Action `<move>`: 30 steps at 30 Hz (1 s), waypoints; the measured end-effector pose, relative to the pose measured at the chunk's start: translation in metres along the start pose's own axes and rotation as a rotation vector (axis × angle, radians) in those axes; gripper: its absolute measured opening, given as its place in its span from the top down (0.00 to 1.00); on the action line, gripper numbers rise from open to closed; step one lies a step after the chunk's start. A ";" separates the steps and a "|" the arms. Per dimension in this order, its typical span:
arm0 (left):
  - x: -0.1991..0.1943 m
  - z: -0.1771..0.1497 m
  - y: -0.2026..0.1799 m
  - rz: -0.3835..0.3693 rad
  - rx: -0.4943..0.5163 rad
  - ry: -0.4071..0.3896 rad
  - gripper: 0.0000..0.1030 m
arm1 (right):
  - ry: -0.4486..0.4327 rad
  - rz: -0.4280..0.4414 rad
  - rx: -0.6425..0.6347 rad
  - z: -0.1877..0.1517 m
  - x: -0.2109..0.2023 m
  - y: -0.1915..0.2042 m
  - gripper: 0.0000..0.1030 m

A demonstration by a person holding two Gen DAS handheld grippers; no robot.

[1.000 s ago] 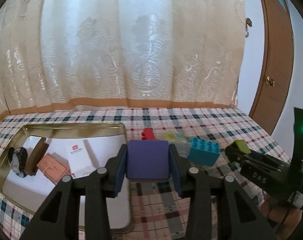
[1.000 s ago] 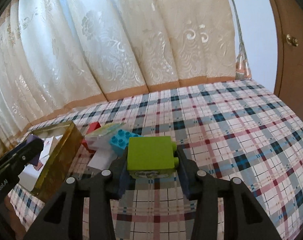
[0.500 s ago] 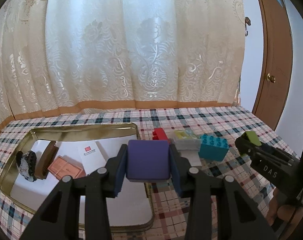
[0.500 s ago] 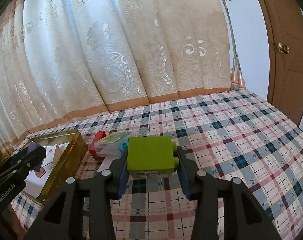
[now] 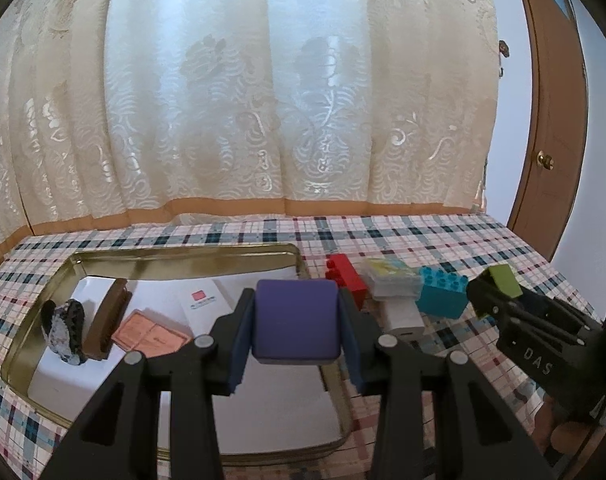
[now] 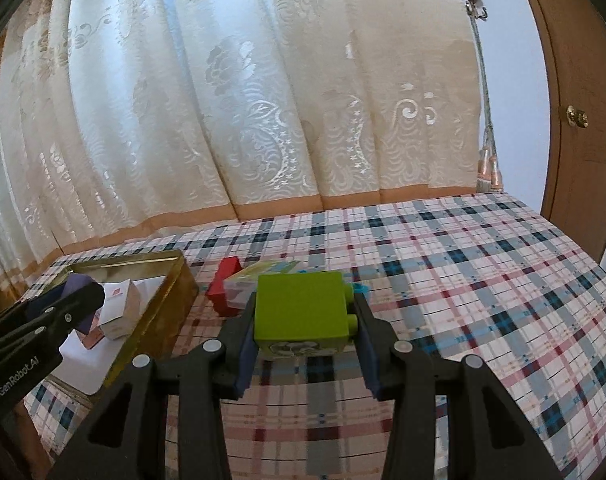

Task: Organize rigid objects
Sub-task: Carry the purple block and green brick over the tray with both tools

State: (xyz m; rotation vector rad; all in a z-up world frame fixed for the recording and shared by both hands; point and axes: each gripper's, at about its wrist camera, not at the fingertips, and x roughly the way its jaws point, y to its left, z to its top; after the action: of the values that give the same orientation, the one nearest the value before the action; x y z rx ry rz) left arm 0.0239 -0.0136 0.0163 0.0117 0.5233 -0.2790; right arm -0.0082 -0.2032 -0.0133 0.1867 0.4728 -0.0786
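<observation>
My left gripper (image 5: pixel 295 324) is shut on a purple block (image 5: pixel 295 322) and holds it above the right part of a gold metal tray (image 5: pixel 183 258). My right gripper (image 6: pixel 305 316) is shut on a green block (image 6: pixel 301 306) and holds it above the checked tablecloth; it shows at the right of the left wrist view (image 5: pixel 499 286). The left gripper with the purple block also shows at the left of the right wrist view (image 6: pixel 77 294). A red block (image 5: pixel 345 278), a clear card box (image 5: pixel 391 280) and a teal block (image 5: pixel 443 294) lie beside the tray.
In the tray lie a dark speckled stone (image 5: pixel 65 330), a brown bar (image 5: pixel 105 318), a pink flat box (image 5: pixel 151 334) and a white box with a red label (image 5: pixel 203 304). A lace curtain (image 5: pixel 263 100) hangs behind the table. A wooden door (image 5: pixel 551 120) stands at the right.
Both grippers have risen and tilted up, so more curtain shows. The left gripper has shifted over the tray's right part. Both blocks stay gripped.
</observation>
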 end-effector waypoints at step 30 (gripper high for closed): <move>-0.002 -0.003 0.075 0.073 -0.040 0.009 0.62 | 0.012 0.112 -0.058 -0.005 0.011 0.099 0.56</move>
State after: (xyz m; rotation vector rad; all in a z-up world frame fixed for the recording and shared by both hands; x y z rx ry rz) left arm 0.0407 0.0599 0.0103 -0.0069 0.5366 -0.1976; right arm 0.0113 -0.1058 -0.0069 0.1567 0.4752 0.0460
